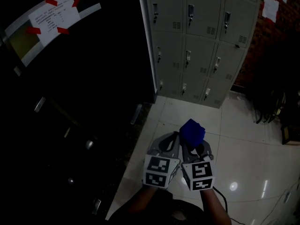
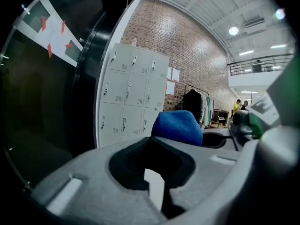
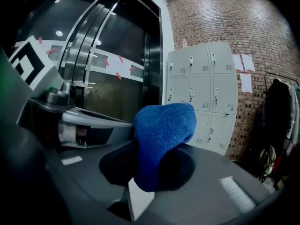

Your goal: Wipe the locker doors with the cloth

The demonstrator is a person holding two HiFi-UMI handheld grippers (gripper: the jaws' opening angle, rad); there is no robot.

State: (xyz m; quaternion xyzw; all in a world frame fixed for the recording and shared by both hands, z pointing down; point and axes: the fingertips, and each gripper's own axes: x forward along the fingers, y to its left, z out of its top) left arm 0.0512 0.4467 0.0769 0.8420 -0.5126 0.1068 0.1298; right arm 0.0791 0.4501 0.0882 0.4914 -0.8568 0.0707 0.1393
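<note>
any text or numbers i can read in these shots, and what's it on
None can be read.
White sheet taped to the dark door: printed lines, too small to read.
Papers on the brick wall: too small and blurred.
Locker doors: no legible numbers or labels.
Marker cubes: square patterns only, no letters.

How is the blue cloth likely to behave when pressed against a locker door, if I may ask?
The blue cloth bulges softly above the right gripper, so it is probably floppy and light; its knit texture should likely grip, not slide.
</note>
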